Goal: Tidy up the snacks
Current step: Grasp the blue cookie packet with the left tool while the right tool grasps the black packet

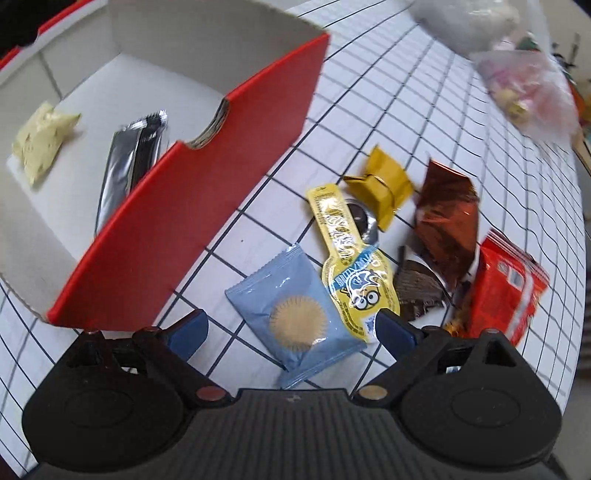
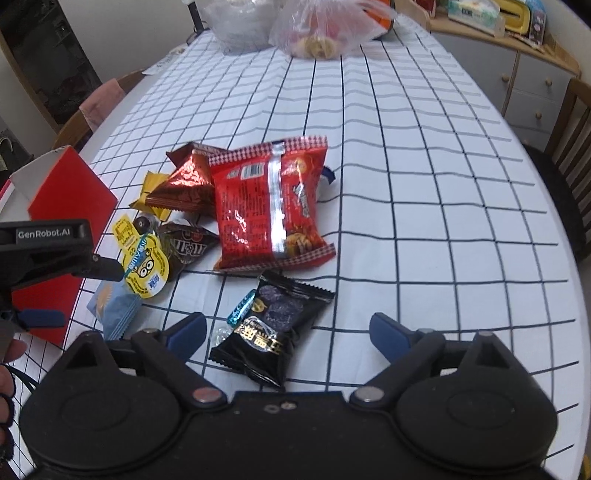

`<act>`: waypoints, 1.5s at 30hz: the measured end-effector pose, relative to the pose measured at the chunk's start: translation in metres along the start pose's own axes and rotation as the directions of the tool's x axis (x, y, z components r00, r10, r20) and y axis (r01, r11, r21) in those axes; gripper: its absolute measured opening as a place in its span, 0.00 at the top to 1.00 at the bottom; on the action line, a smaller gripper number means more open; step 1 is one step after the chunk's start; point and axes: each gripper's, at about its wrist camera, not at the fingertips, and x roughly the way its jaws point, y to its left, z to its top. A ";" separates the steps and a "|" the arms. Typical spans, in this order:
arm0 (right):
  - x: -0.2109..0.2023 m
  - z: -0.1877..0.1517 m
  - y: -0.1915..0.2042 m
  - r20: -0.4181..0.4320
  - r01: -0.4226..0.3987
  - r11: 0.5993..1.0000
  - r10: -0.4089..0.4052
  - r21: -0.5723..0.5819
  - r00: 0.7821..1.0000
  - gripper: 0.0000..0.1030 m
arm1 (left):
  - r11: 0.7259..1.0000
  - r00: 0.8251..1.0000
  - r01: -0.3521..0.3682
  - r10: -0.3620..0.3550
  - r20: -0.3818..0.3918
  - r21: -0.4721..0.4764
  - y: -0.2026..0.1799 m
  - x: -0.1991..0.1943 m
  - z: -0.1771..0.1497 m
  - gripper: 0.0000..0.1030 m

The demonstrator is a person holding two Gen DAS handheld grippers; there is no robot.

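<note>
A white cloth with a dark grid covers the counter (image 2: pixel 424 192), and chairs and a wooden cabinet stand behind it. In the left wrist view, a red box (image 1: pixel 192 206) with a white inside lies up and to the left of the left gripper (image 1: pixel 291 330). It holds a pale yellow packet (image 1: pixel 40 140) at the far left and a silver wrapper (image 1: pixel 125 166) beside it, against the red wall. The left fingers (image 1: pixel 188 330) stand wide apart and grip nothing; between them lies a light blue packet (image 1: pixel 295 317), with a yellow minion pouch (image 1: pixel 351 266) overlapping its right edge. Beyond the right-hand finger are a yellow wrapped candy (image 1: pixel 380 184), a brown foil packet (image 1: pixel 447 221) and a red snack bag (image 1: pixel 506 284).

In the right wrist view, the right gripper (image 2: pixel 288 332) is spread open too, holding nothing. A black packet (image 2: pixel 273 332) lies between its fingers, nearer the left one. At the far end of the counter, two clear plastic bags (image 2: pixel 321 29) hold blurred items.
</note>
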 end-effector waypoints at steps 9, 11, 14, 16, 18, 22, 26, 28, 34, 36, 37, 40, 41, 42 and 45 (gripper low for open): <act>0.013 0.006 0.005 -0.026 0.015 1.000 -0.014 0.022 1.000 0.20 | 0.997 0.999 -0.034 0.031 -0.043 -0.071 0.004 0.017 0.008 0.15; 0.014 0.006 0.007 -0.027 0.017 1.000 -0.017 0.007 0.999 0.24 | 0.996 0.998 -0.037 0.033 -0.060 -0.081 0.005 0.021 0.009 0.21; 0.015 0.006 0.007 -0.033 0.017 1.000 -0.017 -0.001 0.999 0.28 | 0.996 0.998 -0.040 0.035 -0.061 -0.080 0.005 0.022 0.009 0.23; 0.016 0.006 0.006 -0.036 0.018 1.000 -0.018 0.001 0.999 0.34 | 0.996 0.997 -0.041 0.036 -0.062 -0.078 0.005 0.022 0.009 0.25; 0.017 0.005 0.006 -0.038 0.018 1.000 -0.017 0.002 0.999 0.40 | 0.997 0.997 -0.047 0.043 -0.062 -0.069 0.004 0.022 0.008 0.27; 0.017 0.004 0.004 -0.040 0.012 1.000 -0.012 0.005 0.999 0.53 | 0.998 0.997 -0.047 0.045 -0.055 -0.046 0.002 0.019 0.007 0.40; 0.016 0.003 0.005 -0.040 0.014 1.000 -0.015 -0.003 0.999 0.64 | 0.999 0.998 -0.041 0.041 -0.045 -0.001 0.001 0.015 0.004 0.47; 0.015 0.001 0.005 -0.033 0.015 1.000 -0.016 -0.006 0.999 0.67 | 1.000 0.999 -0.028 0.029 -0.042 0.005 0.004 0.014 0.003 0.49; 0.009 -0.003 0.003 -0.015 0.028 1.000 -0.028 -0.005 1.000 0.69 | 1.000 0.999 0.017 -0.016 -0.047 0.021 0.013 0.011 0.000 0.52; 0.006 -0.006 0.002 -0.010 0.031 1.000 -0.031 0.002 0.999 0.69 | 0.999 0.998 0.032 -0.031 -0.053 0.023 0.017 0.010 -0.001 0.52; 0.004 -0.007 0.002 -0.007 0.030 1.000 -0.030 0.003 1.000 0.69 | 0.999 0.998 0.037 -0.036 -0.054 0.026 0.018 0.010 -0.001 0.52; -0.002 -0.013 0.001 -0.001 0.030 0.999 -0.030 0.012 1.000 0.70 | 0.998 0.997 0.050 -0.048 -0.055 0.042 0.022 0.008 -0.004 0.53; -0.004 -0.015 0.001 -0.002 0.029 0.999 -0.029 0.018 1.000 0.70 | 0.997 0.997 0.057 -0.055 -0.057 0.044 0.024 0.008 -0.005 0.54; -0.007 -0.017 0.001 -0.001 0.027 0.999 -0.027 0.022 1.000 0.70 | 0.997 0.996 0.064 -0.061 -0.060 0.047 0.026 0.008 -0.005 0.55; -0.015 -0.021 0.001 0.007 0.024 0.999 -0.025 0.036 1.000 0.70 | 0.995 0.994 0.083 -0.080 -0.070 0.052 0.031 0.006 -0.007 0.57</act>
